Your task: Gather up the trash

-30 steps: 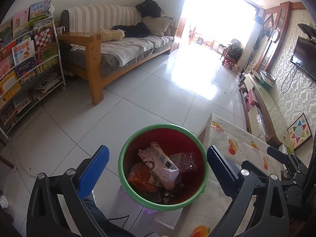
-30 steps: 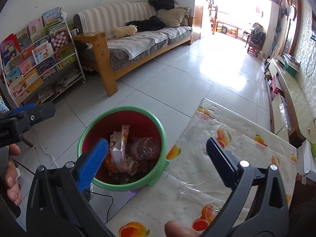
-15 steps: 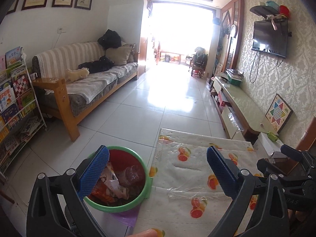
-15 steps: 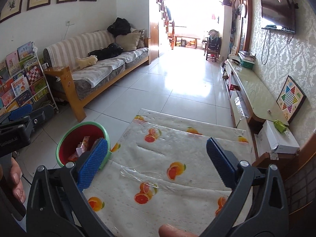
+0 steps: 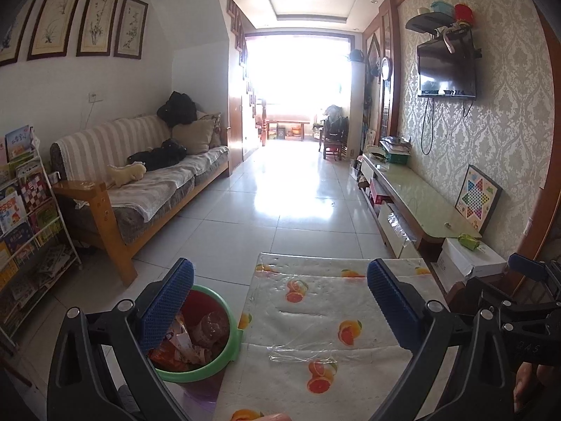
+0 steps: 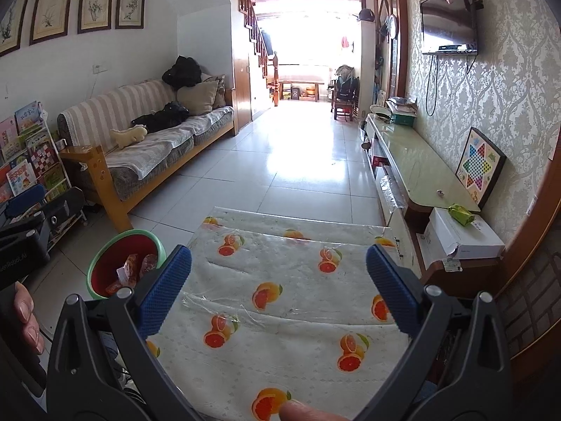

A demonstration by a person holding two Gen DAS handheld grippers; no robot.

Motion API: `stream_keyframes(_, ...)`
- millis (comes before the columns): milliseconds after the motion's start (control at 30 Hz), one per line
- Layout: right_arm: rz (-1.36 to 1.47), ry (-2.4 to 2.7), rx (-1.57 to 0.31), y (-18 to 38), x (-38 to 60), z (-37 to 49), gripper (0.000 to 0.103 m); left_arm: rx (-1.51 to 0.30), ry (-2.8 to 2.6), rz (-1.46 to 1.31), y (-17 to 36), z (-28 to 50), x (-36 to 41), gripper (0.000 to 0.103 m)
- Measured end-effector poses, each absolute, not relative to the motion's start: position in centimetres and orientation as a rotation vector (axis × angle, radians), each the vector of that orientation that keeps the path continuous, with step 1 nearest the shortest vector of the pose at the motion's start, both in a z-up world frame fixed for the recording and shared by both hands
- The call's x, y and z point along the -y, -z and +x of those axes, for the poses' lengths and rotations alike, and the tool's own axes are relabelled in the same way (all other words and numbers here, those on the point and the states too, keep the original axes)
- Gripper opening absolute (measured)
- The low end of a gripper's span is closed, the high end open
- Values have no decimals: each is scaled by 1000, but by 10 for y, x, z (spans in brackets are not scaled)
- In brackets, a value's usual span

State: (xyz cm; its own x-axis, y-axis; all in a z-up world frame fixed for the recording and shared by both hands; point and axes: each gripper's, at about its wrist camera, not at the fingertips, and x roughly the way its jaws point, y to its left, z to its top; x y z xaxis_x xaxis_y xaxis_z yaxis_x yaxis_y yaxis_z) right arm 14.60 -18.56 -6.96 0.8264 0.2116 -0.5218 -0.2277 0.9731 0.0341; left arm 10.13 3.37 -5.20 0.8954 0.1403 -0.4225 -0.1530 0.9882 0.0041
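A green-rimmed red trash bin (image 5: 229, 345) stands on the floor left of the table, holding wrappers and a crushed clear bottle (image 5: 210, 326). It also shows in the right wrist view (image 6: 101, 263). My left gripper (image 5: 280, 301) is open and empty, raised over the table's left edge beside the bin. My right gripper (image 6: 278, 286) is open and empty above the table (image 6: 280, 266), which has a white cloth with orange prints under clear film. A small green packet (image 6: 461, 214) lies on a white box at the right.
A striped sofa (image 5: 147, 179) and a book rack (image 5: 24, 217) stand at the left. A low TV cabinet (image 5: 417, 200) runs along the right wall, with a white box (image 6: 459, 235) at its near end. Tiled floor stretches ahead.
Both grippers have lifted and tilted up from over the bin, so the views now look across the table and down the room. The bin has slid to the lower left of both views.
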Motion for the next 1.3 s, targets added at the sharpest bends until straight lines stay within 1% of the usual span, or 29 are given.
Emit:
stream_keyframes(333, -52, -256, -519, 60, 170, 131, 98, -406, -174, -37, 41, 82, -40, 95)
stream_keyframes(1300, -75, -238, -541, 65, 165, 128, 98, -424, -173, -42, 45, 91, -34, 95)
